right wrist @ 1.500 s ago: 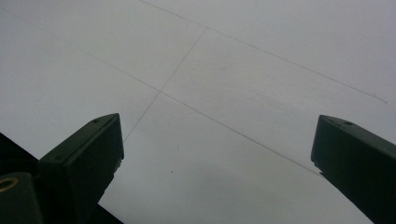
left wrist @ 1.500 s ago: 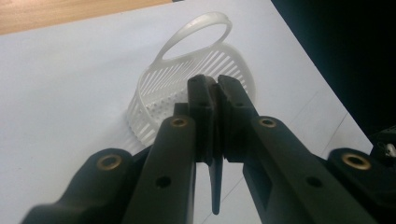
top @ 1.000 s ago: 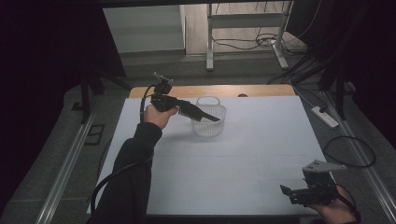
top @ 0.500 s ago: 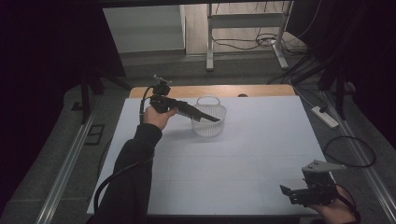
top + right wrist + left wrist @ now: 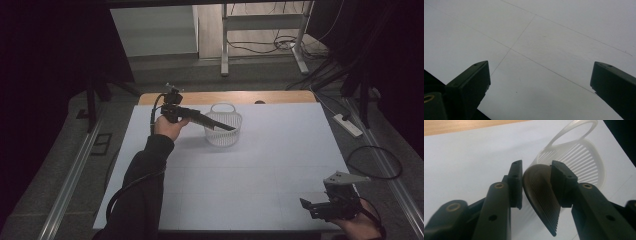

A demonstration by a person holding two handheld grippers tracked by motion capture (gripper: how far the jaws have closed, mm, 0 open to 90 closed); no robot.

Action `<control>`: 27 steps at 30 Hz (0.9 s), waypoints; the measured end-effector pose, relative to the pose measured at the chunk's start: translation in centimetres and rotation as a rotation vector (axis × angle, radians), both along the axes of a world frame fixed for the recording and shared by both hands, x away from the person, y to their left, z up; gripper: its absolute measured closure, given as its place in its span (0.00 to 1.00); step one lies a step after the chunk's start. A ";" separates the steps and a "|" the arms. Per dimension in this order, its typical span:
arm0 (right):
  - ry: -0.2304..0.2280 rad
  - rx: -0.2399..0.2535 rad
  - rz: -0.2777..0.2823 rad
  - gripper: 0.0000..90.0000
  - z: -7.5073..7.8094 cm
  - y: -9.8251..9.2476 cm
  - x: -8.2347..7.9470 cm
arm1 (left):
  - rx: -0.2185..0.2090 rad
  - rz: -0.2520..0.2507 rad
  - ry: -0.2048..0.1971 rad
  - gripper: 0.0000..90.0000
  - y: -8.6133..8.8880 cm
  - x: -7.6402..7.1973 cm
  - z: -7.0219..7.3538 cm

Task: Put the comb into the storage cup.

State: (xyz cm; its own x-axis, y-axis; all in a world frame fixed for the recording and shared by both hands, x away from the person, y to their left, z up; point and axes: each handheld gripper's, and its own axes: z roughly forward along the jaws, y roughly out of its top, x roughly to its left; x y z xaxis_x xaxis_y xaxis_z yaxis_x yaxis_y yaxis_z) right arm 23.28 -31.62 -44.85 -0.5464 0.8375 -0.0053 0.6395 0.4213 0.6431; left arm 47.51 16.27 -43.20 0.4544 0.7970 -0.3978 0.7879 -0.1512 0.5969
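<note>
A white slotted plastic basket [image 5: 223, 135] with a hoop handle stands on the white table sheet [image 5: 250, 170] at the far middle. My left gripper [image 5: 209, 121] reaches over its rim from the left. In the left gripper view a dark brown comb [image 5: 541, 197] hangs tilted, teeth down, between the pads of the left gripper [image 5: 536, 165], above the basket [image 5: 584, 160]. The jaws have just been opening, with a thin gap beside the left pad, so the comb sits loose. My right gripper [image 5: 310, 207] rests open at the near right corner, nothing between the fingertips of the right gripper [image 5: 540, 72].
A strip of bare wooden tabletop [image 5: 280, 97] runs along the far edge of the sheet. A power strip [image 5: 347, 125] and cables lie on the floor to the right. A metal frame [image 5: 260, 30] stands beyond the table.
Little differs in the high view: the left hand and comb stay over the basket, and the right gripper has kept still.
</note>
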 end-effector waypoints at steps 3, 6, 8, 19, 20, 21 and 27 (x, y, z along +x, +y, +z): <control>-0.001 0.000 0.000 0.03 0.0 0.0 0.0 | 0.010 0.002 -0.014 0.63 -0.1 0.0 0.0; -0.004 -0.002 0.002 0.03 0.0 0.0 0.0 | 0.026 0.008 -0.026 0.57 -0.2 -0.1 0.1; -0.005 -0.002 0.002 0.03 0.0 0.0 -0.1 | 0.032 0.015 -0.037 0.53 -0.2 -0.1 0.1; -0.004 -0.002 0.005 0.03 0.0 0.1 -0.1 | 0.065 0.039 -0.075 0.25 -0.2 -0.4 0.6; -0.004 -0.002 0.006 0.03 0.0 0.1 -0.1 | 0.073 0.039 -0.080 0.22 -0.2 -0.4 0.7; -0.004 -0.002 0.006 0.03 0.0 0.1 -0.1 | 0.078 0.039 -0.082 0.19 -0.2 -0.5 0.7; -0.005 -0.005 0.007 0.03 0.0 0.1 -0.1 | 0.075 0.007 -0.107 0.07 0.0 -0.9 1.1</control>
State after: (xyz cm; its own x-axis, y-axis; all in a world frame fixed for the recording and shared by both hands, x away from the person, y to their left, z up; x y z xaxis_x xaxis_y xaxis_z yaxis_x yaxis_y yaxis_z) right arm 23.21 -31.52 -44.85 -0.5523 0.8335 -0.0126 0.6331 0.4292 0.6441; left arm 46.64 16.28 -42.15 0.4851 0.8262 -0.2865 0.7216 -0.1932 0.6648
